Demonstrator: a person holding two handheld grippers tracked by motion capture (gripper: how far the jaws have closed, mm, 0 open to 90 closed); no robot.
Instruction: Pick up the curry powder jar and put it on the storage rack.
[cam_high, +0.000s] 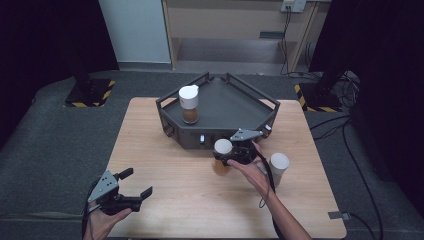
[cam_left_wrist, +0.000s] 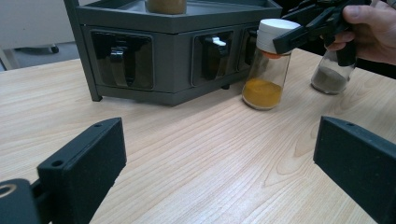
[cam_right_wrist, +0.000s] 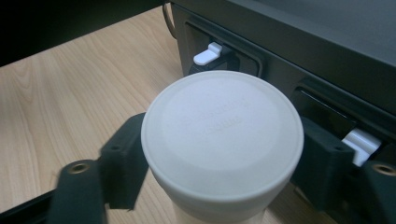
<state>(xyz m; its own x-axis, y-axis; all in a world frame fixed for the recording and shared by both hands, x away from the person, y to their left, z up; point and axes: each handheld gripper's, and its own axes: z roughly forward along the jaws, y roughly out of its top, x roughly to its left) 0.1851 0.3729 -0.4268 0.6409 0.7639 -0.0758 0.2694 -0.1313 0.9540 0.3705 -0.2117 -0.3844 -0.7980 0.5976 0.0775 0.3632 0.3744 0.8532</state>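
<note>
**A:** What have you got from the high view?

**B:** My right gripper (cam_high: 231, 156) is closed around the neck of the orange spice jar (cam_high: 222, 159), just under its white cap. The jar stands on the table (cam_high: 165, 165) just in front of the dark tray rack (cam_high: 220, 107). A second jar (cam_high: 278, 169) stands near it on the right, and a third jar (cam_high: 188, 104) sits on the rack's far left. My left gripper (cam_high: 134, 184) hovers over the near left corner, jaws wide apart, holding nothing.

**A:** And the left gripper view?

**B:** There the orange spice jar (cam_left_wrist: 270, 70) has its base on the wood and powder fills only the bottom, so I judge it light. It looks like clear glass: stiff, smooth, likely slippery and breakable. The right gripper (cam_left_wrist: 299, 35) grips it high, below the lid.

**A:** Right gripper view?

**B:** The white cap (cam_right_wrist: 222, 133) sits between my two black jaws, which press in on either side beneath it. I'd keep hold at the neck, where the cap's rim should stop a slip.
</note>
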